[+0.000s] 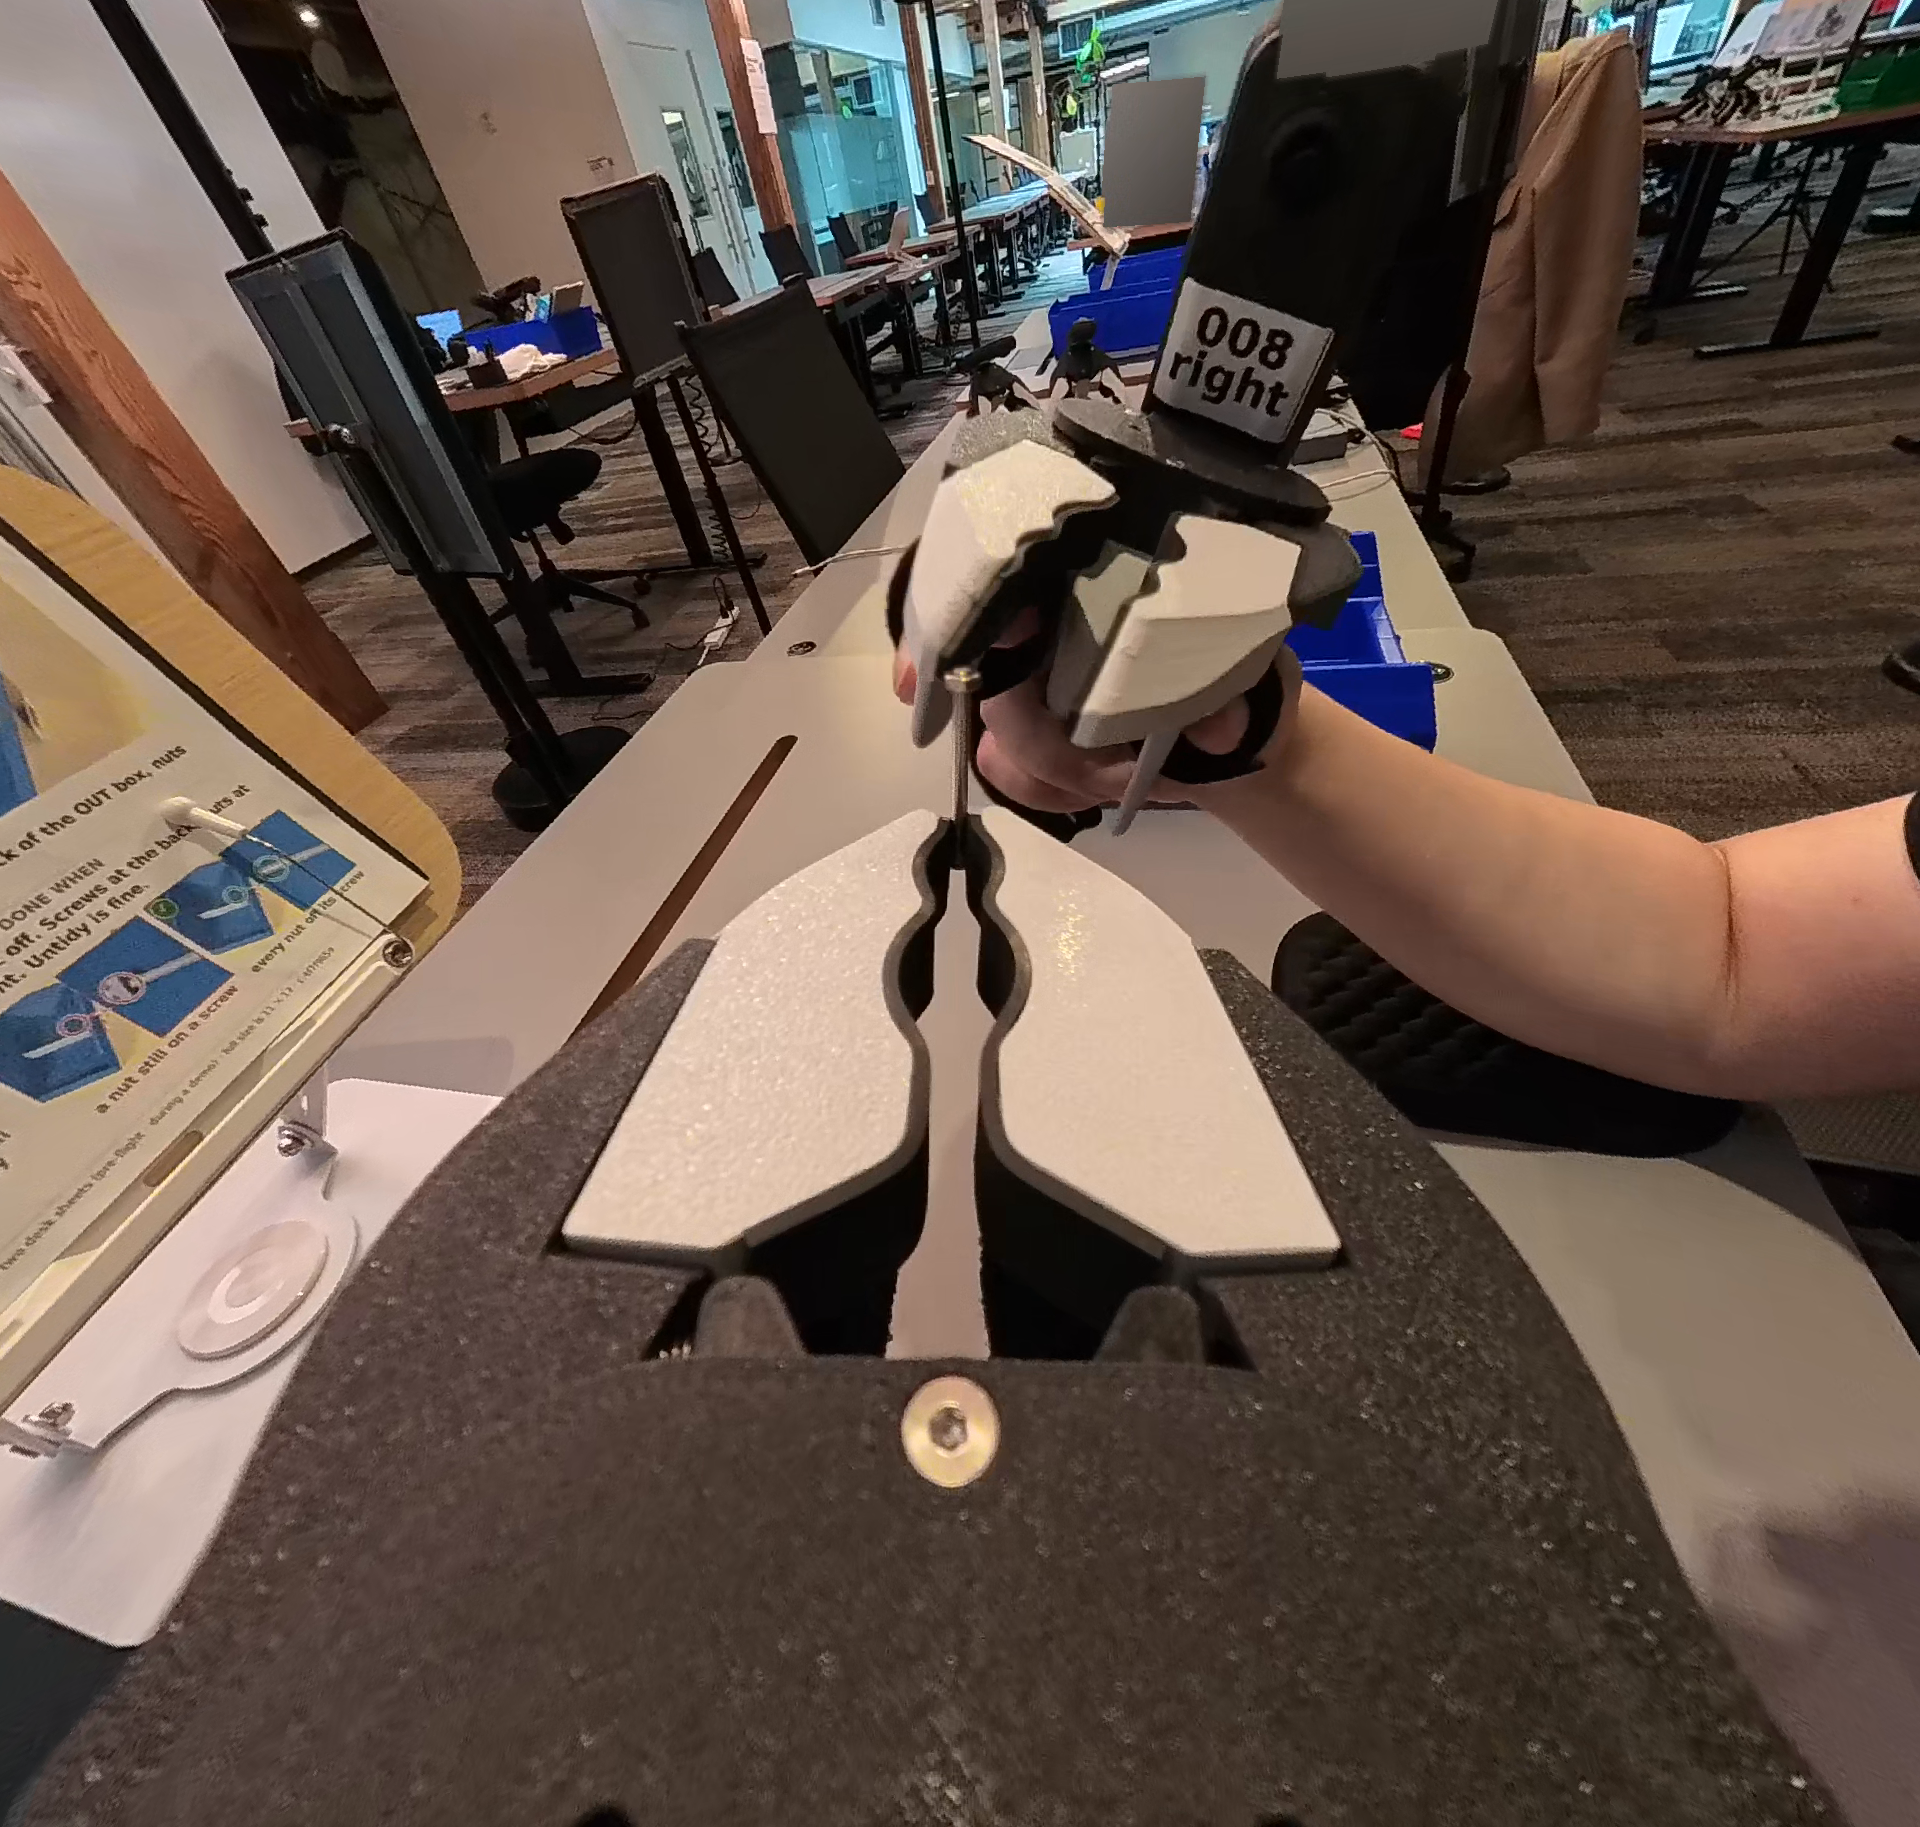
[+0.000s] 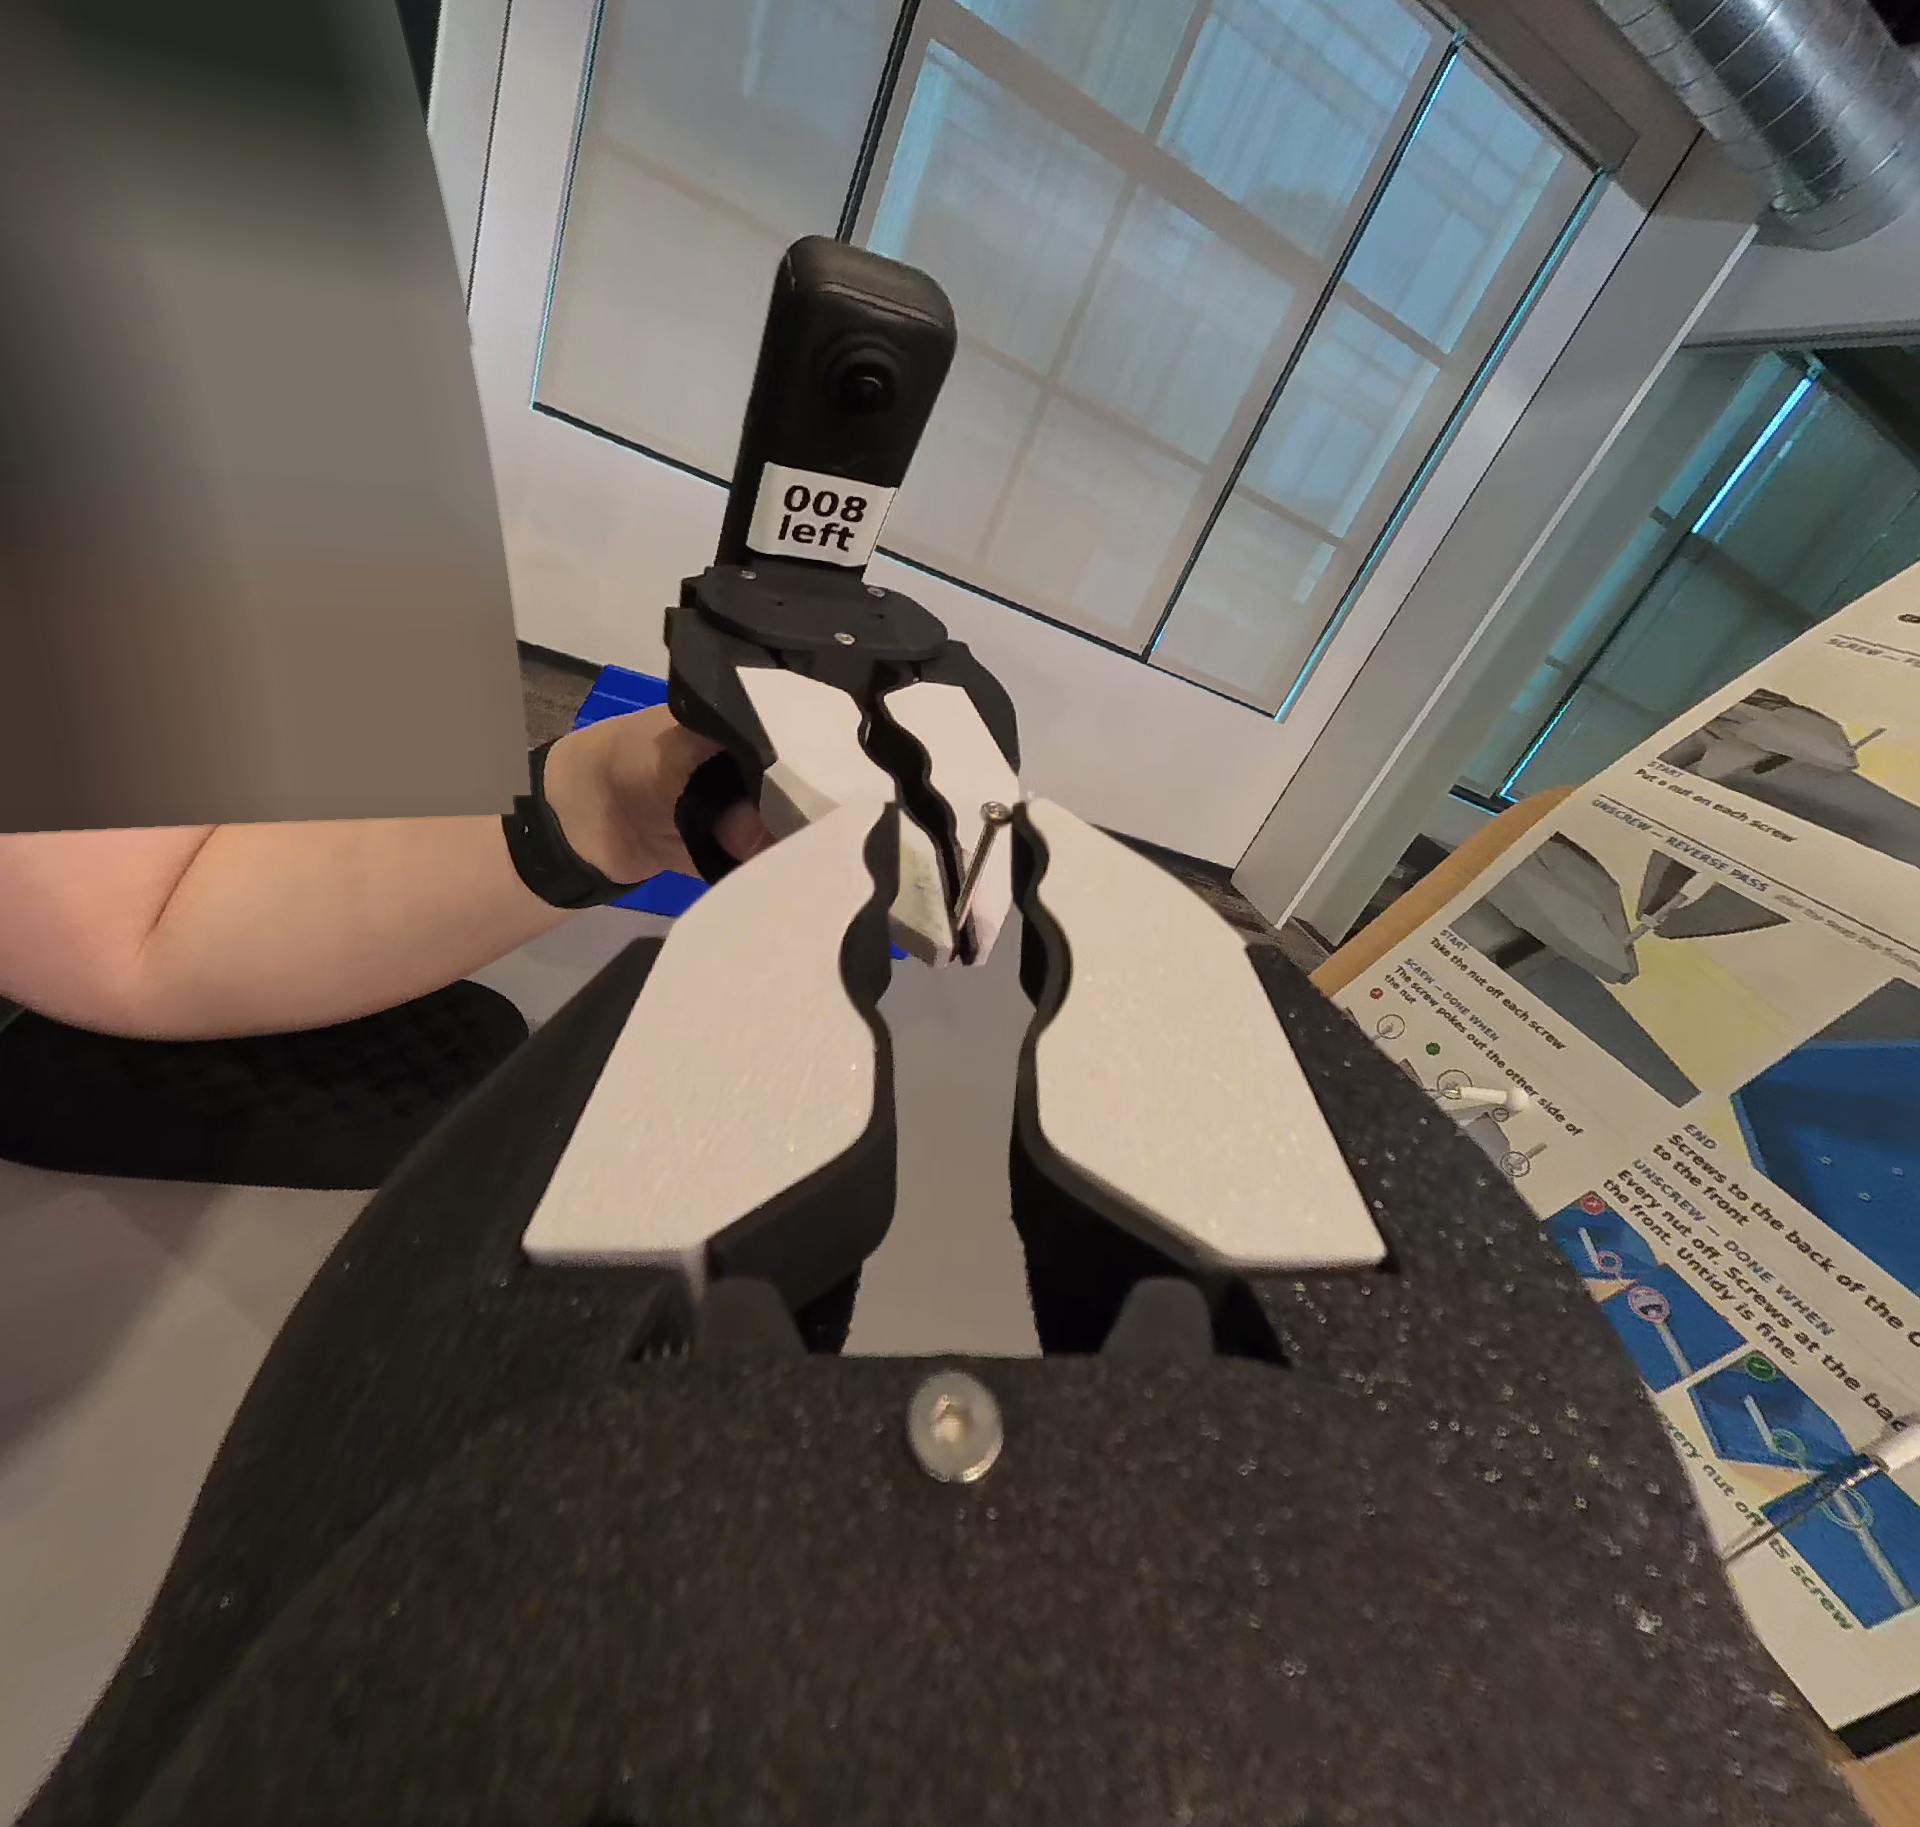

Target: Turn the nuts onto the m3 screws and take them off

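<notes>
An open office with desks and chairs stretches beyond a grey table [image 1: 665,884]. The left gripper [image 1: 961,842] is clenched on the lower end of a screw [image 1: 963,738], which stands upright at 12 o'clock from its tips. The right gripper [image 1: 1029,780], at 1 o'clock, is spread apart, one finger [image 1: 940,676] just beside the screw head. An instruction board [image 1: 156,946] leans at 9 o'clock.

My right gripper [image 1: 1023,780] and left gripper [image 2: 961,951] each carry a white printed label; an instruction sheet [image 2: 1662,1102] beside me bears printed text and pictures
</notes>
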